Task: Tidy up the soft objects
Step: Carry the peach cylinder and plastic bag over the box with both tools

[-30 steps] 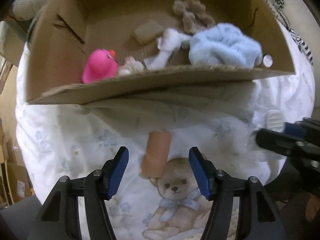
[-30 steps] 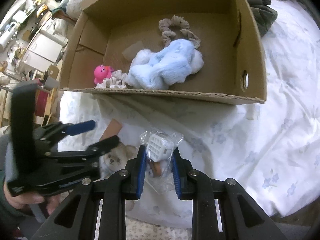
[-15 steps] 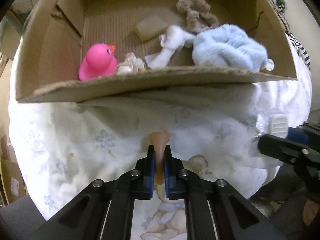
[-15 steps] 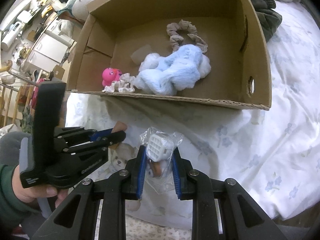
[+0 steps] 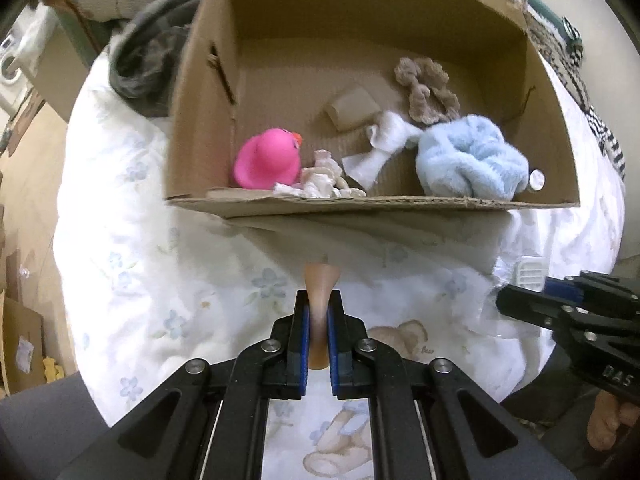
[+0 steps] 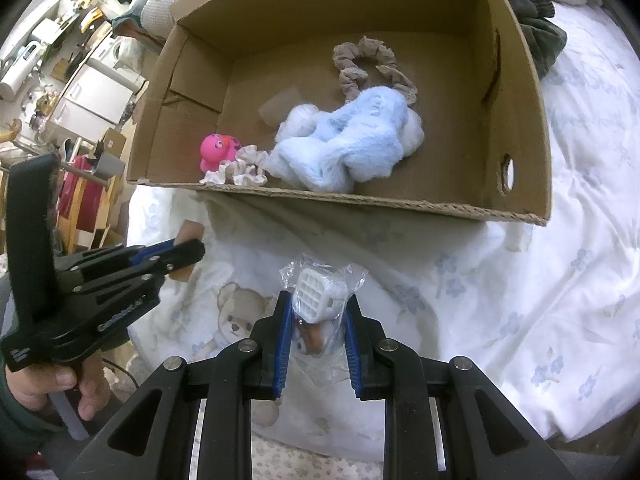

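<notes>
My left gripper point(image 5: 318, 312) is shut on a soft peach-tan sponge piece point(image 5: 321, 284), squeezed thin between the blue pads and held above the bedsheet, in front of the cardboard box point(image 5: 360, 204). My right gripper point(image 6: 316, 308) is shut on a clear plastic bag holding a white gridded item point(image 6: 314, 294), also in front of the box point(image 6: 360, 200). The box holds a pink rubber duck point(image 5: 266, 158), a light blue fluffy cloth point(image 5: 468, 160), a white cloth point(image 5: 384, 144), a tan scrunchie point(image 5: 424, 88), a pale scrunchie point(image 5: 320, 178) and a beige block point(image 5: 352, 108).
The box sits on a white floral bedsheet with a teddy bear print point(image 6: 236, 316). Dark clothing point(image 5: 148, 64) lies behind the box at the left. Shelves and clutter point(image 6: 60, 60) stand beyond the bed in the right wrist view.
My left gripper has closed on the peach-tan sponge piece and lifted it, and now faces more into the box. My right gripper still holds the bagged item, nearly unmoved.
</notes>
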`<state>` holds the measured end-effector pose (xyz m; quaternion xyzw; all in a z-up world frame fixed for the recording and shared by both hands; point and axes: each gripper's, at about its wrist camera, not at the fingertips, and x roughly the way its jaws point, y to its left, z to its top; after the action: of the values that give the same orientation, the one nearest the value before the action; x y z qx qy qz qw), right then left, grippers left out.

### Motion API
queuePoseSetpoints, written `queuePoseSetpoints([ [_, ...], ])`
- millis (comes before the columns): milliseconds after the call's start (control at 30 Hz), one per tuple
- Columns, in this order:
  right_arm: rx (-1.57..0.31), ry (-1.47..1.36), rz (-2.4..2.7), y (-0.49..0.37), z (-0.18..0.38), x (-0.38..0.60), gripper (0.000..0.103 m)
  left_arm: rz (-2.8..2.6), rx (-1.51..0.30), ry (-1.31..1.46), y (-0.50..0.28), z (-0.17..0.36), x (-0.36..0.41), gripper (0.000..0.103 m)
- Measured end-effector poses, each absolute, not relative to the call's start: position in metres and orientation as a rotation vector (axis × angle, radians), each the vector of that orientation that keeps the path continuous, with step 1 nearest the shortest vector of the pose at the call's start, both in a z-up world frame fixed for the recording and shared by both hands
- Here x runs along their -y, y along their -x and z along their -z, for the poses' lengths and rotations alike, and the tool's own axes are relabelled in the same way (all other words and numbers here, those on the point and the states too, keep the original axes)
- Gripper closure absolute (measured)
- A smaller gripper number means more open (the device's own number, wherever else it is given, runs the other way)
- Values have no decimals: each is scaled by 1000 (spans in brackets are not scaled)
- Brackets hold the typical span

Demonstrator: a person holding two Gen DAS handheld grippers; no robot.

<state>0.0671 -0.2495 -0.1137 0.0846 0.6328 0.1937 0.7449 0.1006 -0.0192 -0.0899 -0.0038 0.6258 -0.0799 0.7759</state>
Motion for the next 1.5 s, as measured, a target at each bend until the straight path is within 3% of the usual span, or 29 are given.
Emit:
queuePoseSetpoints([
  [233,-1343,-196,-483,-65,101,237,77,141,-1214,7,-73,38,9,96],
  [467,-1176,-316,-594,-55,54,245,77,118,-1087,73,-58,-4,-4,96],
  [833,-907,-413,-552,-75,-19,281,77,138,-954,76,-98,-57,3,96],
  [1100,-828,-466,-460,-99,-19,309,77,178,-920,71,-129,-60,19,96],
  [1500,-979,-463,-384,-116,34,301,77,198,-1006,130,-155,6,21,96],
])
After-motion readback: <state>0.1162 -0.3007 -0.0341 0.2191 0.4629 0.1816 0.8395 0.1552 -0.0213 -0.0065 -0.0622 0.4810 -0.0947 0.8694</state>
